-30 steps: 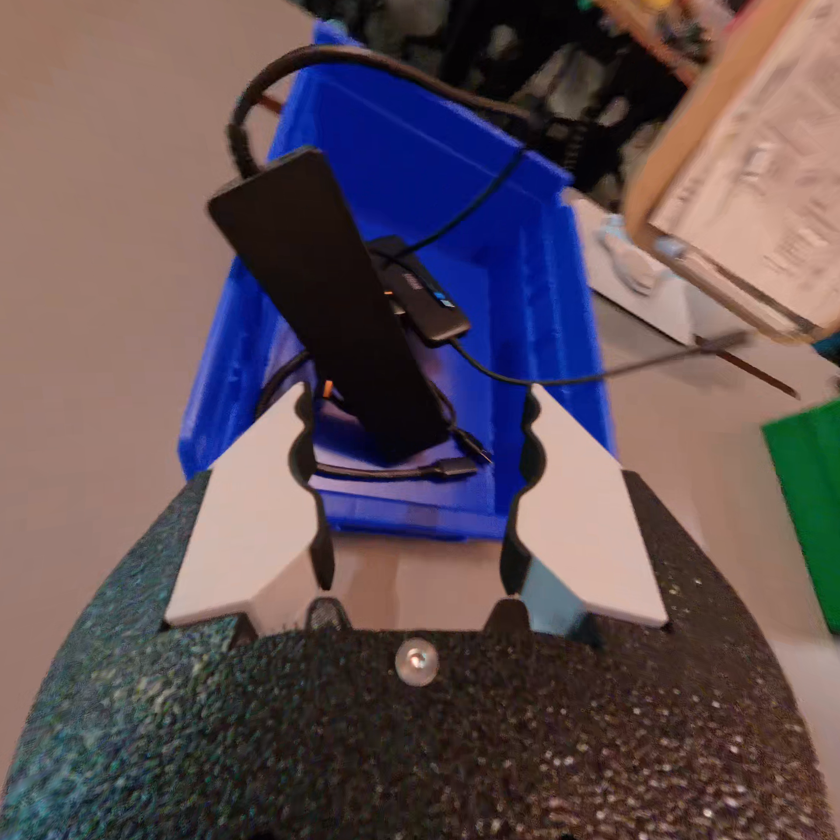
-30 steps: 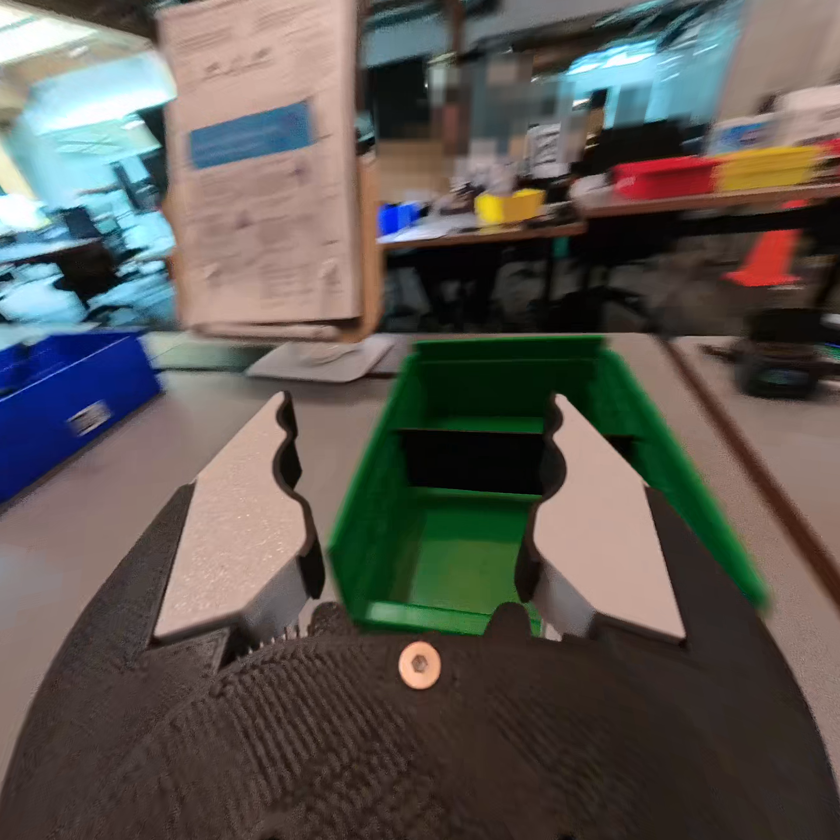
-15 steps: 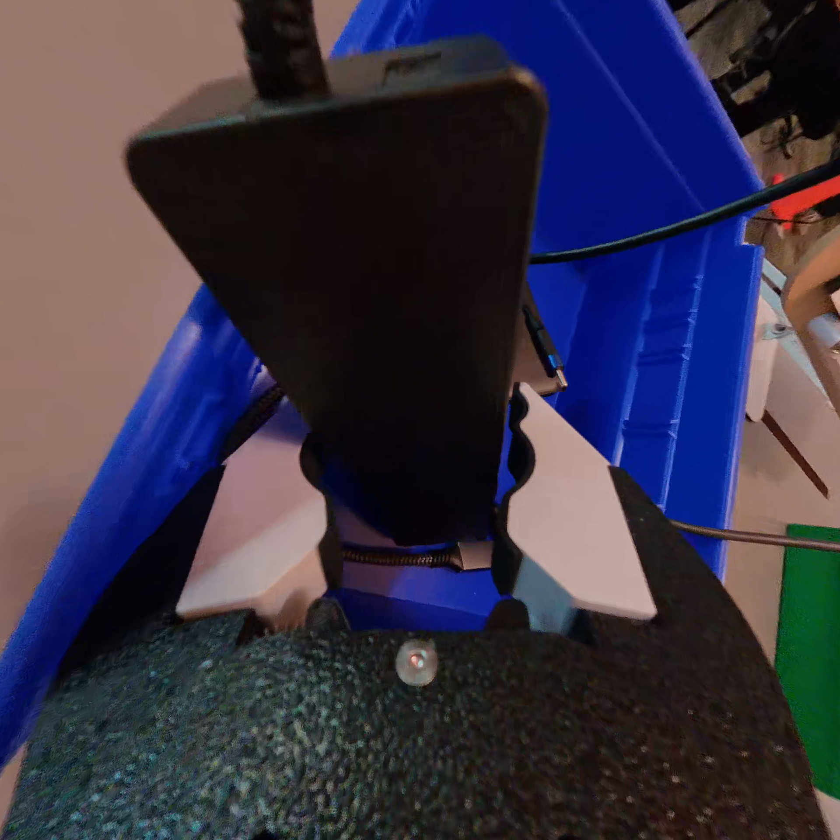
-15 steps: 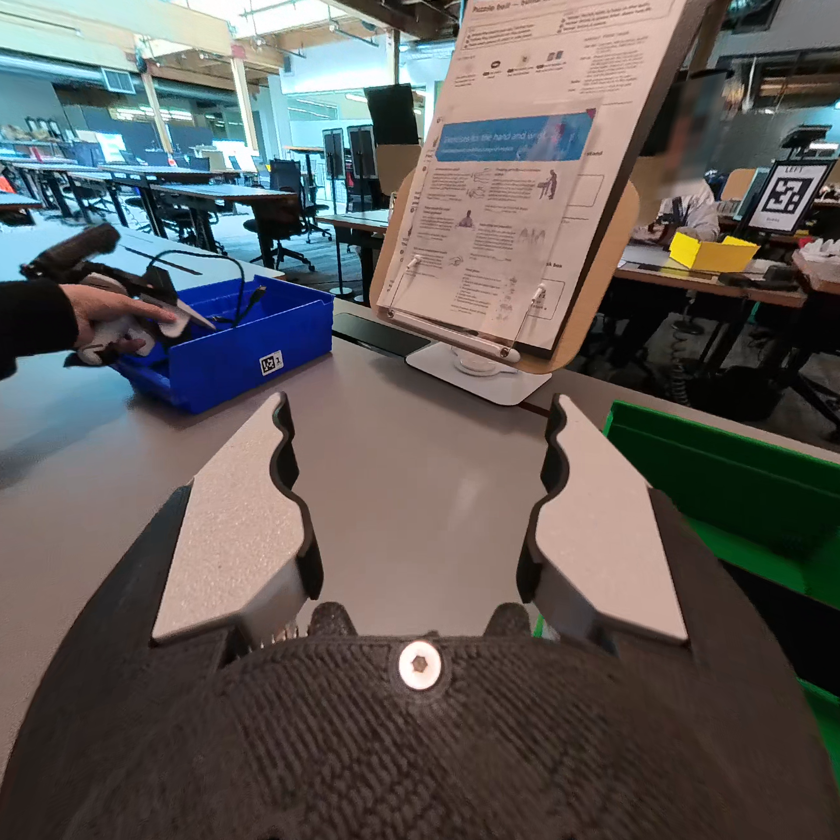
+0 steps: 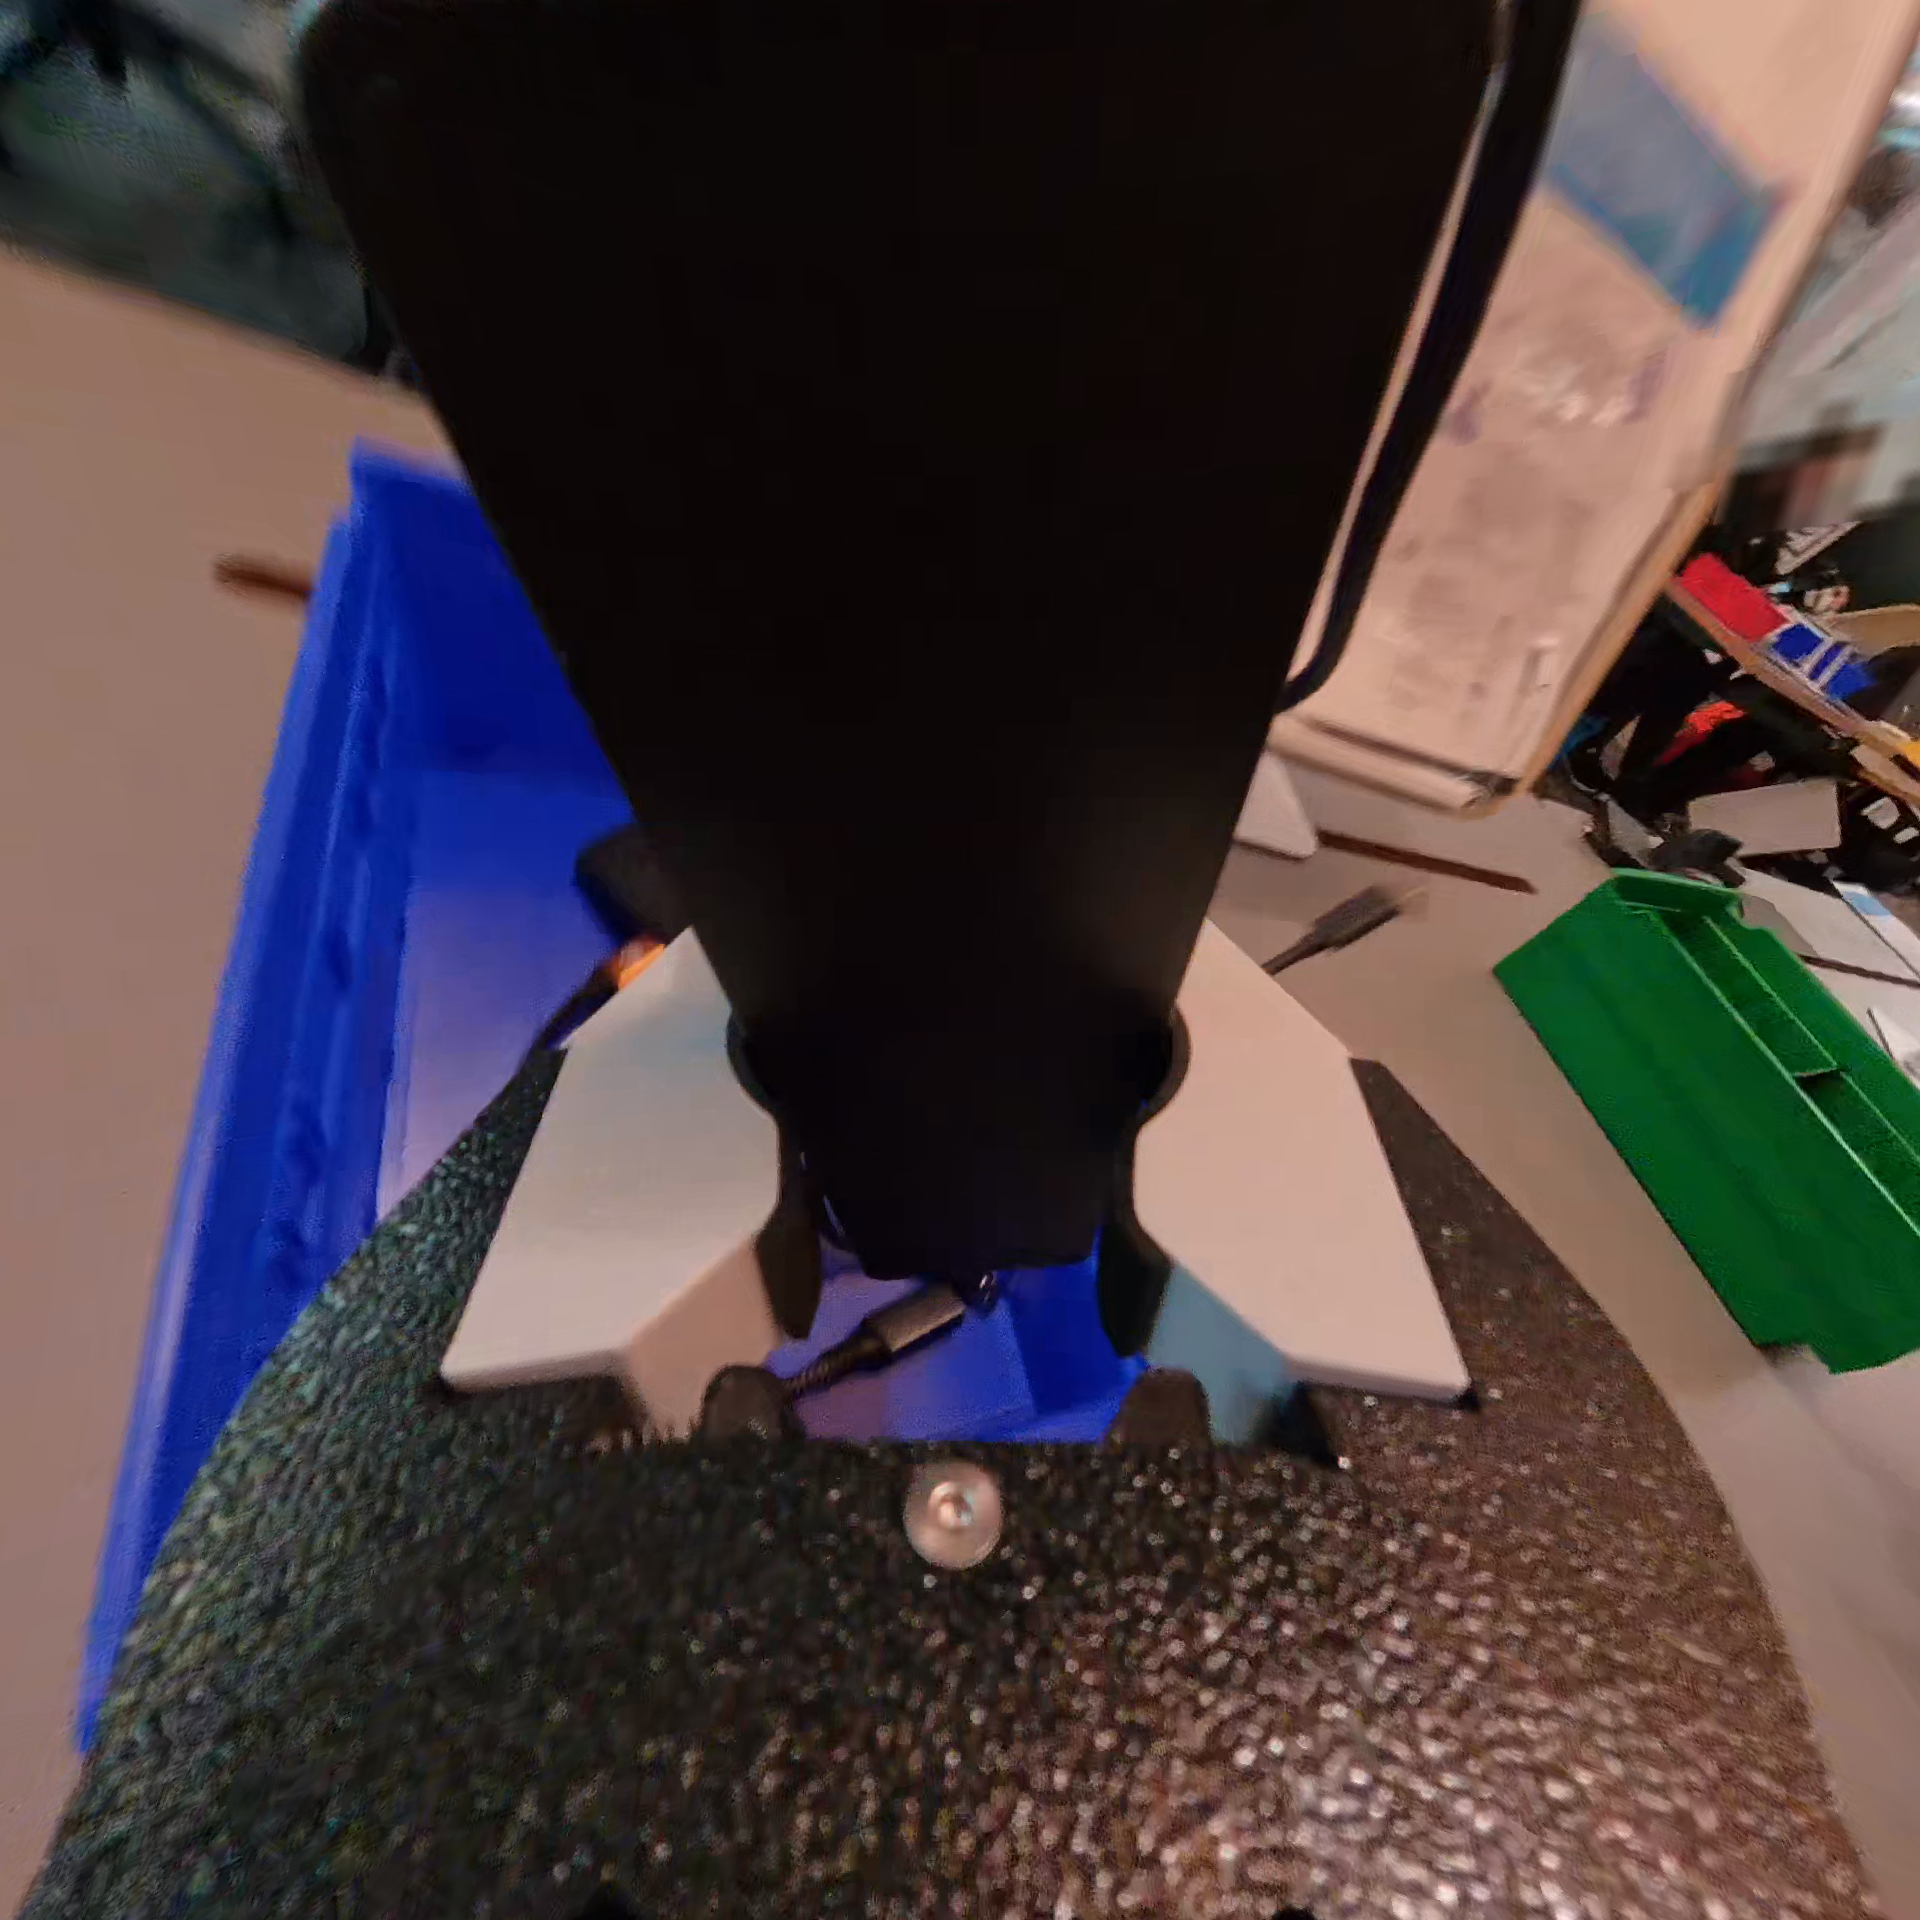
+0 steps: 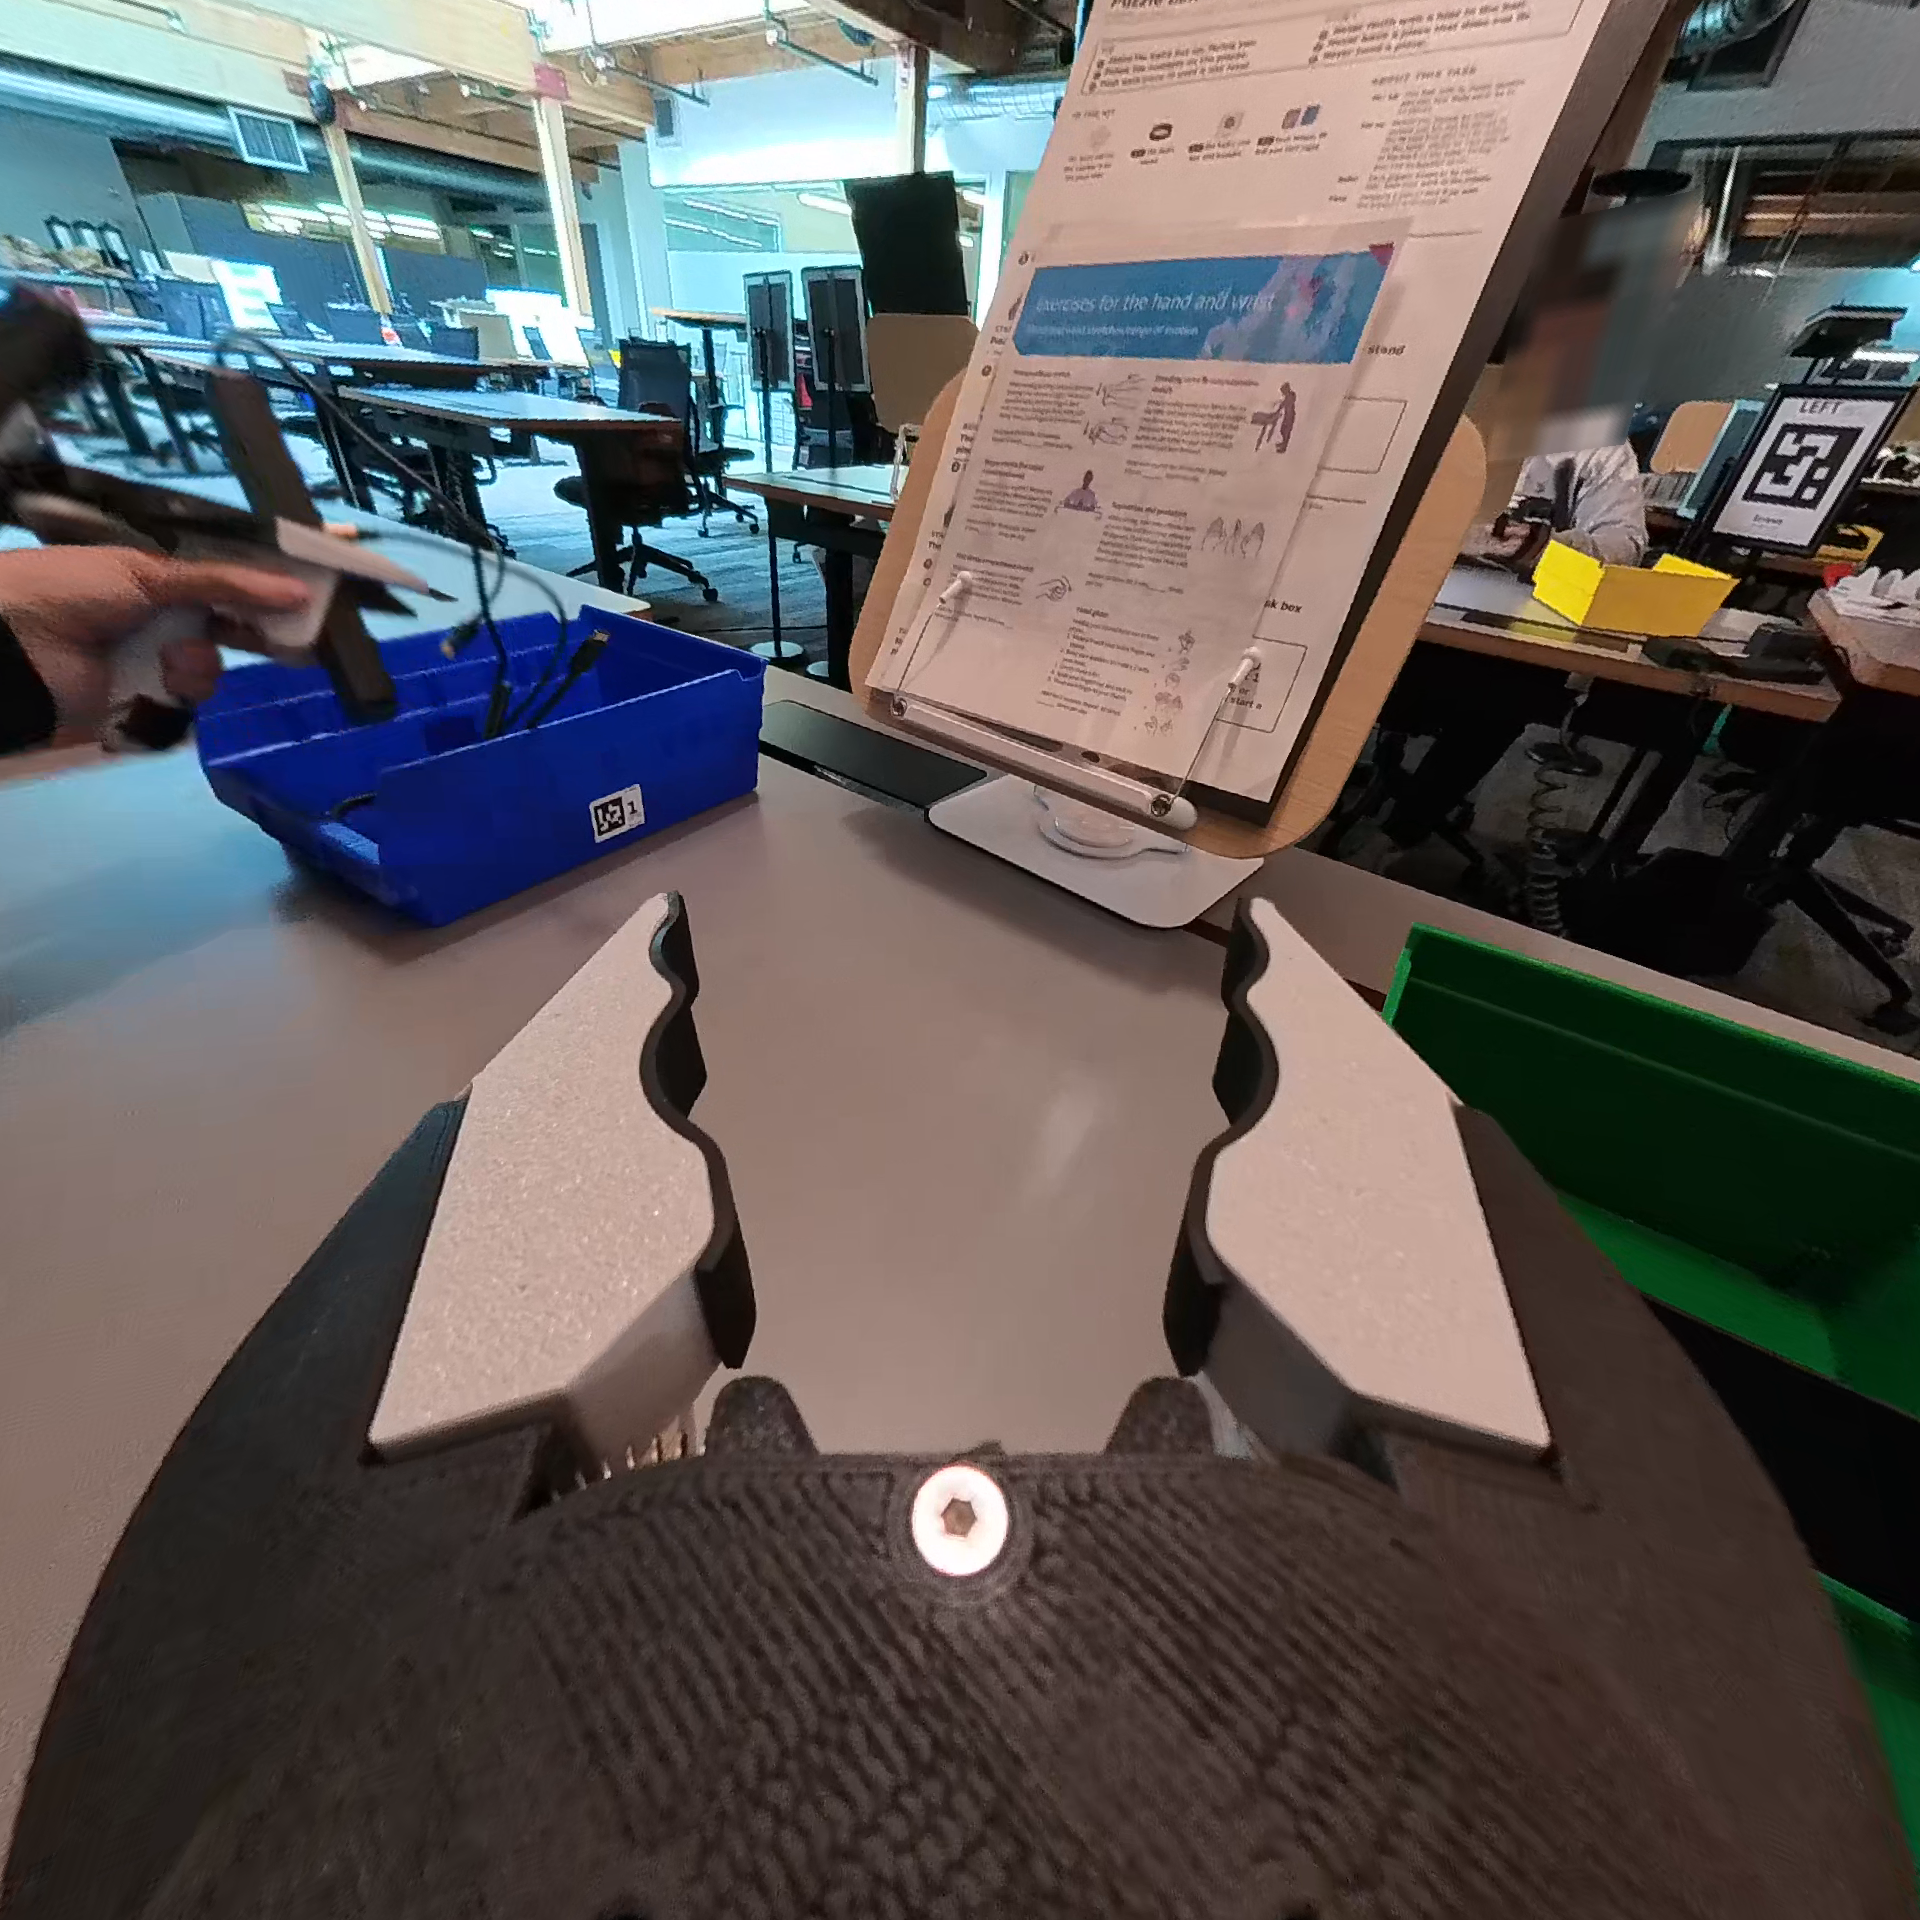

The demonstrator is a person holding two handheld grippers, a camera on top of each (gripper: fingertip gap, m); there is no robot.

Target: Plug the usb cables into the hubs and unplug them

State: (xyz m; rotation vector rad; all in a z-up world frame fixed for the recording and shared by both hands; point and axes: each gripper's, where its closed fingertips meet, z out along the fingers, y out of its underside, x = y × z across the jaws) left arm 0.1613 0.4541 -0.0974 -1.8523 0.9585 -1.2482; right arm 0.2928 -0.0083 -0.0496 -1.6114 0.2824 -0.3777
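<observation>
Your flat black plastic hub (image 5: 914, 520) runs off the top edge and hides most of the blue plastic bin (image 5: 343, 883).

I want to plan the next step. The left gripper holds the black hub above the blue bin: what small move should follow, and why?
Probably lift the black hub clear of the blue bin toward bare table. The left gripper is shut on its lower end, which hangs just over the bin; the right gripper waits open.

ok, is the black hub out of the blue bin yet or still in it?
Partly out. The left tool is shut on the hub; in the right wrist view the hub's lower end still dips below the rim of the blue bin.
</observation>
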